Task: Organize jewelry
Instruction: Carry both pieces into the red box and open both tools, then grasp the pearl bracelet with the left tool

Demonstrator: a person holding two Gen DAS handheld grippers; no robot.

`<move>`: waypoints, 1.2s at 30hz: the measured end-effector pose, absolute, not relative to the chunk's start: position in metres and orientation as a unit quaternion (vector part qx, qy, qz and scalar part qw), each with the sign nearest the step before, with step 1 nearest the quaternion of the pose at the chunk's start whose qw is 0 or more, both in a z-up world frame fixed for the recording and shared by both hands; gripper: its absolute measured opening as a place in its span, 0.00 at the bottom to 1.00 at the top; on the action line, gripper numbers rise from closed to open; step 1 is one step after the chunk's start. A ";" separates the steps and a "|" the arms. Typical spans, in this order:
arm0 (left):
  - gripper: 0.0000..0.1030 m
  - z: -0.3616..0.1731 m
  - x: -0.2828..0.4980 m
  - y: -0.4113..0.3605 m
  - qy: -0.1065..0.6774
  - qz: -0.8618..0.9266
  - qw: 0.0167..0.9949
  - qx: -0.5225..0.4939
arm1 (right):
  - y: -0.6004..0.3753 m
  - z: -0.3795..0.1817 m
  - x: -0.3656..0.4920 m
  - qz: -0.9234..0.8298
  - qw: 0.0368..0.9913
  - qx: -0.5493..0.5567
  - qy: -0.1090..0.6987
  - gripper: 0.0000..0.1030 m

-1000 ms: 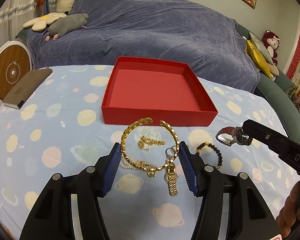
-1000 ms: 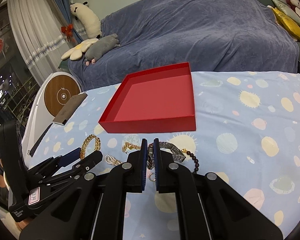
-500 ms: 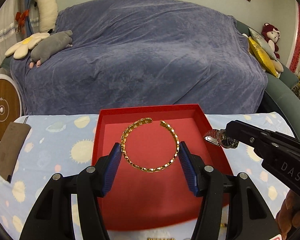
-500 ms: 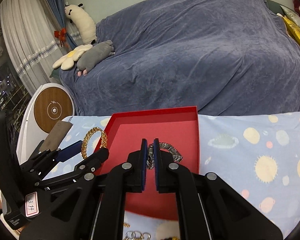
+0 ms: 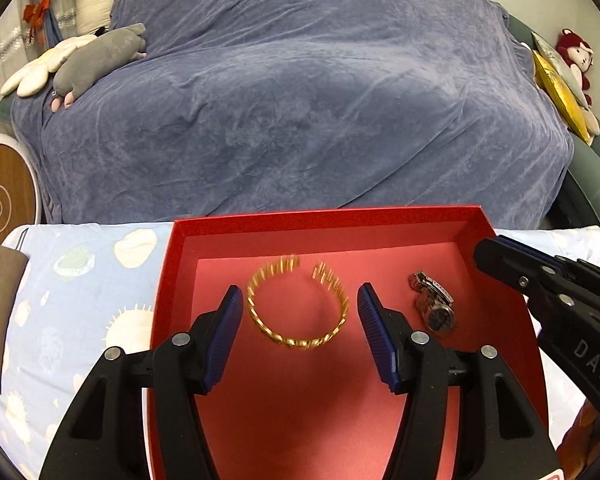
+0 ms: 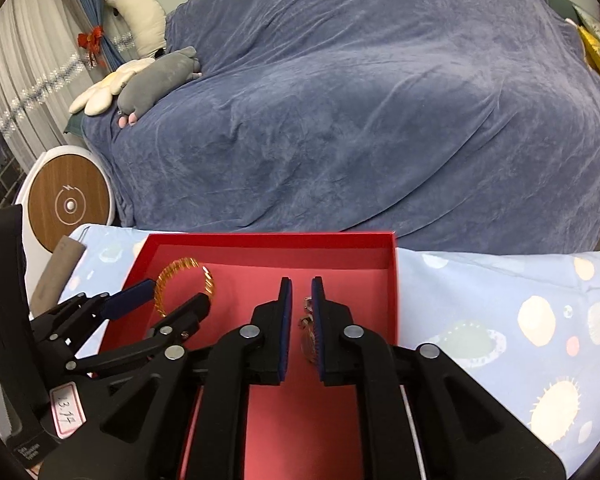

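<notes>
1. The left gripper (image 5: 300, 312) is hanging over the red box (image 5: 168, 280) with its fingers spread apart; the gold bangle (image 5: 298, 308) is sitting between them, blurred, and it is not touching either pad, so I judge it is released and dropping or settling on the box floor
2. The right gripper (image 6: 299, 320) is standing with a narrow gap between its pads, gripping nothing; the silver watch (image 5: 434, 306) is lying on the box floor, just beside the bangle
3. The bangle is looking like a stiff, light, open ring of polished links, so it is probably slippery; taking it across the two sides of the ring, away from the opening, is seeming safest
4. The watch is looking heavier, with a loose metal band that is likely flopping when lifted; holding the band near the case is seeming better than holding the glass face
5. Both pieces are sitting inside the box
</notes>
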State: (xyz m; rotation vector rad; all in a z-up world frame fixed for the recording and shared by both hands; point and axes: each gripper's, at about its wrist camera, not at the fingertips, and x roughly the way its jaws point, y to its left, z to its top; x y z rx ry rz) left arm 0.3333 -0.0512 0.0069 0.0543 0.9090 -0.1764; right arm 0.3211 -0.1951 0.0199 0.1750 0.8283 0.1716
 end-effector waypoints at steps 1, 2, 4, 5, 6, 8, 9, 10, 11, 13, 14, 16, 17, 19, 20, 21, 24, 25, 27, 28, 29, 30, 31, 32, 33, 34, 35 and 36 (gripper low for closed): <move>0.64 0.009 0.333 -0.048 0.435 -0.080 0.896 0.024 | -0.197 0.022 0.317 0.082 0.910 0.086 0.397 0.23; 0.66 0.013 0.328 -0.044 0.431 -0.077 0.899 0.019 | -0.199 0.026 0.312 0.081 0.912 0.086 0.392 0.30; 0.71 0.021 0.320 -0.037 0.426 -0.075 0.902 0.008 | -0.202 0.036 0.295 0.082 0.917 0.082 0.381 0.38; 0.73 0.026 0.314 -0.032 0.423 -0.073 0.903 0.002 | -0.203 0.041 0.283 0.082 0.920 0.078 0.375 0.42; 0.73 0.031 0.306 -0.026 0.417 -0.072 0.906 -0.006 | -0.204 0.045 0.271 0.084 0.922 0.075 0.371 0.45; 0.74 0.042 0.284 -0.014 0.408 -0.070 0.910 -0.016 | -0.206 0.054 0.246 0.088 0.924 0.068 0.365 0.52; 0.74 0.045 0.273 -0.009 0.403 -0.066 0.913 -0.018 | -0.206 0.057 0.230 0.090 0.925 0.065 0.363 0.54; 0.74 0.049 0.259 -0.005 0.399 -0.061 0.915 -0.017 | -0.207 0.059 0.214 0.093 0.926 0.062 0.361 0.60; 0.74 0.050 0.244 -0.001 0.396 -0.058 0.916 -0.017 | -0.208 0.060 0.196 0.093 0.927 0.058 0.358 0.65; 0.74 0.051 0.219 0.003 0.397 -0.057 0.916 -0.007 | -0.207 0.061 0.163 0.089 0.931 0.045 0.351 0.71; 0.74 0.049 0.204 0.005 0.396 -0.051 0.917 0.001 | -0.206 0.060 0.148 0.083 0.933 0.036 0.347 0.74; 0.74 0.046 0.177 0.007 0.394 -0.044 0.918 0.018 | -0.201 0.058 0.120 0.077 0.936 0.022 0.342 0.75; 0.74 0.043 0.164 0.008 0.394 -0.043 0.918 0.023 | -0.199 0.057 0.106 0.073 0.938 0.016 0.339 0.77; 0.74 0.036 0.142 0.013 0.402 -0.047 0.914 0.022 | -0.198 0.056 0.081 0.066 0.942 0.015 0.328 0.87; 0.74 0.033 0.133 0.017 0.408 -0.049 0.912 0.016 | -0.198 0.054 0.068 0.060 0.947 0.017 0.317 0.94; 0.74 0.028 0.123 0.020 0.414 -0.051 0.909 0.006 | -0.198 0.052 0.057 0.049 0.951 0.018 0.305 0.95; 0.74 0.015 0.099 0.025 0.426 -0.057 0.903 -0.002 | -0.196 0.038 0.028 0.017 0.957 0.018 0.288 0.95; 0.74 0.010 0.091 0.026 0.429 -0.059 0.901 -0.004 | -0.196 0.032 0.023 0.011 0.958 0.020 0.287 0.95; 0.74 0.001 0.082 0.026 0.435 -0.062 0.898 -0.006 | -0.194 0.020 0.026 0.020 0.947 0.022 0.321 0.95; 0.74 -0.003 0.080 0.025 0.438 -0.064 0.897 -0.005 | -0.192 0.015 0.030 0.041 0.937 0.028 0.346 0.95; 0.74 -0.008 0.079 0.023 0.441 -0.067 0.895 -0.002 | -0.192 0.010 0.034 0.058 0.928 0.035 0.366 0.95; 0.74 -0.012 0.079 0.020 0.444 -0.069 0.893 0.000 | -0.192 0.004 0.039 0.062 0.920 0.041 0.384 0.95; 0.74 -0.016 0.079 0.017 0.447 -0.069 0.892 0.002 | -0.192 0.000 0.040 0.062 0.916 0.044 0.394 0.95; 0.74 -0.021 0.076 0.015 0.449 -0.068 0.891 0.002 | -0.192 -0.003 0.042 0.060 0.914 0.046 0.400 0.95; 0.74 -0.023 0.077 0.013 0.451 -0.071 0.890 -0.002 | -0.190 -0.005 0.041 0.058 0.912 0.046 0.404 0.95; 0.74 -0.025 0.077 0.011 0.453 -0.071 0.889 -0.005 | -0.190 -0.007 0.041 0.056 0.910 0.046 0.408 0.95; 0.74 -0.027 0.079 0.008 0.455 -0.068 0.888 -0.009 | -0.191 -0.008 0.043 0.054 0.909 0.048 0.411 0.95; 0.74 -0.028 0.082 0.007 0.455 -0.068 0.888 -0.014 | -0.191 -0.010 0.041 0.051 0.908 0.050 0.412 0.95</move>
